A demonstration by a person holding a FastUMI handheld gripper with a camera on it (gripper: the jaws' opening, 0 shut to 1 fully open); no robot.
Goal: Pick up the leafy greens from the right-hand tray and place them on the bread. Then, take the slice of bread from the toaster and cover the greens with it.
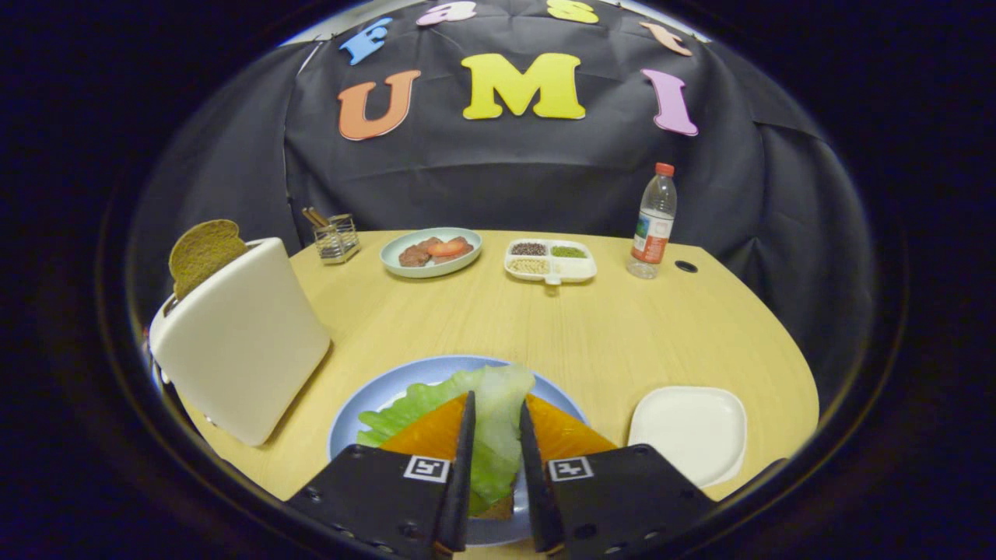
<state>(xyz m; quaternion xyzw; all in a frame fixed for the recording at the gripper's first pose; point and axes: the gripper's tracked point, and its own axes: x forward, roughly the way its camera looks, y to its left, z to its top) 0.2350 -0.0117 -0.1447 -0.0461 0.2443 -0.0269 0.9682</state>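
Observation:
The leafy greens hang over a blue plate just below my fingers, with a pale leaf running up between them and a darker part spreading left. My gripper is shut on the greens, which fill the narrow gap from finger to finger. Under the greens, between the fingers, a corner of brown bread shows on the plate. To the left stands a white toaster with a brown bread slice sticking out of its top. The white right-hand tray lies bare beside the plate.
At the back of the wooden table sit a pale plate with meat and tomato, a white divided dish of seeds, a water bottle and a small holder with sticks. A dark hole is near the bottle.

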